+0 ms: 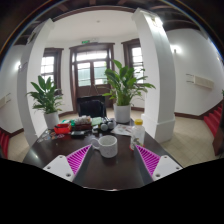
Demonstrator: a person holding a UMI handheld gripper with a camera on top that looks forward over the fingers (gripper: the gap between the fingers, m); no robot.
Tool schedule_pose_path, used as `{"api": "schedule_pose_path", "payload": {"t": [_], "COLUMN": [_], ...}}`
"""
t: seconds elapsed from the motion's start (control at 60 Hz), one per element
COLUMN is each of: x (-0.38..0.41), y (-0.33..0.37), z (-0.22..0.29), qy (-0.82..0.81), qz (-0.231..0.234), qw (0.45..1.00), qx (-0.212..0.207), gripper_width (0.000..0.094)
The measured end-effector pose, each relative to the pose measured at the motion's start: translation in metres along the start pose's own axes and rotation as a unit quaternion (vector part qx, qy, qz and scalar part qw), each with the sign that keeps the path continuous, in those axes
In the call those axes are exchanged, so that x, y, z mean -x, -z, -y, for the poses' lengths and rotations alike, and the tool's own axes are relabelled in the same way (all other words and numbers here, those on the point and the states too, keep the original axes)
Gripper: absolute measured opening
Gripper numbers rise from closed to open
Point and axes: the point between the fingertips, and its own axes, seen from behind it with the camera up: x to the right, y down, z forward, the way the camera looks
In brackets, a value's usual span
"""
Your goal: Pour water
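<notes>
**Pouring not yet begun: gripper open, nothing held, cup waiting ahead**

The gripper [107, 160] stands over the near part of a dark round table [110, 172], its two fingers spread wide apart with their purple pads [79, 158] facing inward. Nothing is pressed between them. A white cup [107, 146] stands on the table just ahead of the fingers, roughly in line with the gap between them and resting on its own base, with clear space at either side. Whether it has water in it cannot be told from here.

Farther off, on the far left part of the table, lies a cluster of small things: something red [62, 128], and a dark rounded vessel [104, 126] that may be a teapot or kettle, though it is too small to be sure. A small yellowish object [138, 124] sits to the far right of the cluster. Behind the table stand two potted plants, one on the left [46, 97] and a larger one in a white pot to the right [123, 88], with white pillars and a door with windows beyond.

As a judgement: the task looks to be at its very start. No vessel is gripped, nothing is tilted, and no stream of water shows. What is left is nearly all of it: closing on the pouring vessel, whichever it is, lifting it, carrying it over the receiving one, and tipping. If the white cup is the receiver, the source must first be fetched from the far cluster
</notes>
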Motion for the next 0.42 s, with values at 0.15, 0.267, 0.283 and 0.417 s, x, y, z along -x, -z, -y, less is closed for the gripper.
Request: {"api": "schedule_pose_path", "payload": {"t": [0.15,0.267,0.283,0.417], "x": [0.020,0.022,0.022,0.024], "y": [0.013,0.016,0.016,0.020], "z": [0.014,0.013,0.013,0.017], "qy": [0.018,0.032,0.033,0.039], "qz": [0.017,0.015,0.015,0.013], "qw": [1.000,0.999,0.999,0.999], "qx": [-0.013,-0.010,-0.010,-0.013], "gripper_width": [0.0852,0.0854,0.0854,0.0854]}}
